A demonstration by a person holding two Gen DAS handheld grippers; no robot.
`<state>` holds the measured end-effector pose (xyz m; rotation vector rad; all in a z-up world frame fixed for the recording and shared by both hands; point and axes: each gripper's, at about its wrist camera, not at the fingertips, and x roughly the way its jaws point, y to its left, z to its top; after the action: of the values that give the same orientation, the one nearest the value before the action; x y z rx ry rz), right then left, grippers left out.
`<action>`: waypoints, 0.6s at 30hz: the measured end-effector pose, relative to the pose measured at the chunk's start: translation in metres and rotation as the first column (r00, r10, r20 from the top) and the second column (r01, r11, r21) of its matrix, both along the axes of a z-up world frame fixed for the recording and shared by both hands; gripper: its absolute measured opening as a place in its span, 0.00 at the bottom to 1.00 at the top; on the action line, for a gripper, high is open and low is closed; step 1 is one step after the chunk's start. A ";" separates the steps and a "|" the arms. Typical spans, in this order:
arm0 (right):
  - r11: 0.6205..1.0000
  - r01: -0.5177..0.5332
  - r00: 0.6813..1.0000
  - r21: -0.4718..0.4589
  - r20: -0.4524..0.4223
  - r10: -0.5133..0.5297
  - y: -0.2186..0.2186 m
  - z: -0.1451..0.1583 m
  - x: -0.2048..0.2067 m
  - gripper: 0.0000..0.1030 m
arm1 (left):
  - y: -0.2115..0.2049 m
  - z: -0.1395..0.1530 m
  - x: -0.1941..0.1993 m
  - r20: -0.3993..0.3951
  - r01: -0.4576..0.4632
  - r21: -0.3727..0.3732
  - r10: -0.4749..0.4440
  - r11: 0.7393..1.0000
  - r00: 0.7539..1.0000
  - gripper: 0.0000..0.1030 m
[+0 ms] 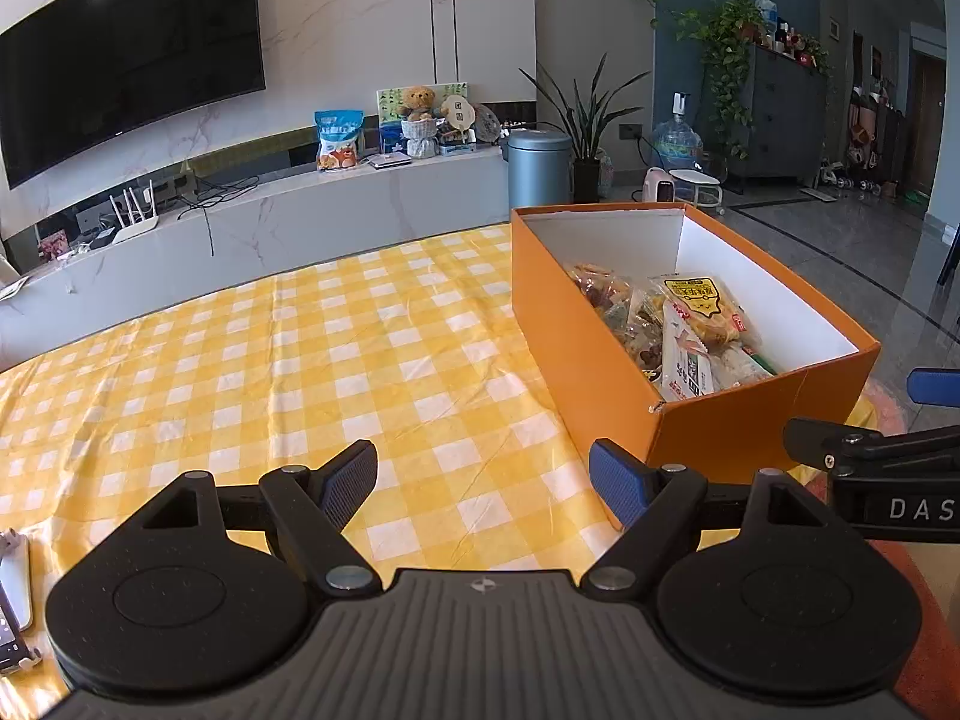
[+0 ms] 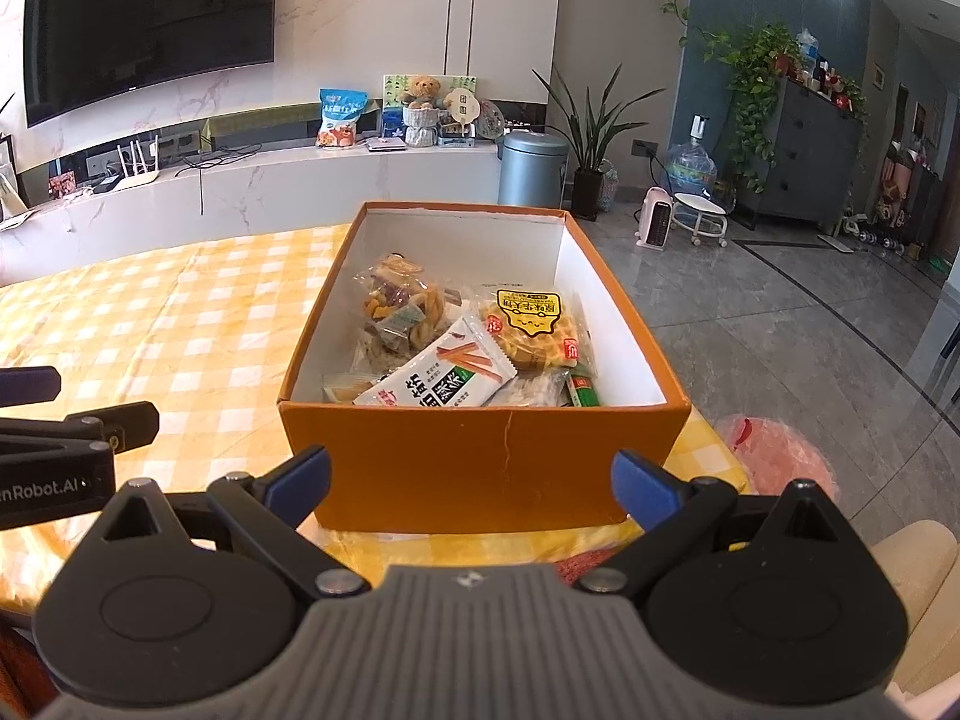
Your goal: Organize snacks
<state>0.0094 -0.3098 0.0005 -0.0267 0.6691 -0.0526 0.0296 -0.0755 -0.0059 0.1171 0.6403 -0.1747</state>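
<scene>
An orange box (image 2: 480,456) with a white inside stands on the yellow checked tablecloth (image 1: 300,360) at the table's right end; it also shows in the left wrist view (image 1: 576,348). Several snack packets lie in it, among them a yellow packet (image 2: 534,330), a white packet with orange sticks (image 2: 444,378) and a clear bag of twists (image 2: 402,306). My left gripper (image 1: 483,483) is open and empty, low over the cloth left of the box. My right gripper (image 2: 471,480) is open and empty, just in front of the box's near wall.
A phone or remote (image 1: 12,600) lies at the cloth's left edge. A pink plastic bag (image 2: 774,456) and a cream chair (image 2: 912,588) sit beyond the table's right corner. Behind the table are a TV bench, a bin (image 1: 538,168) and plants.
</scene>
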 end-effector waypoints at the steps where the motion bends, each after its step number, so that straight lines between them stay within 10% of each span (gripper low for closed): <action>1: 1.000 -0.001 1.000 -0.001 -0.001 0.001 0.000 0.000 0.000 0.95 | 0.000 0.000 0.000 -0.002 0.000 -0.003 0.000 1.000 1.000 0.92; 18: 1.000 -0.011 1.000 0.006 -0.012 0.011 0.001 -0.003 0.001 0.95 | 0.000 0.002 -0.001 0.001 0.002 -0.010 -0.002 1.000 1.000 0.91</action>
<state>0.0107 -0.3084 -0.0024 -0.0249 0.6814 -0.0397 0.0287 -0.0755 -0.0043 0.1079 0.6380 -0.1799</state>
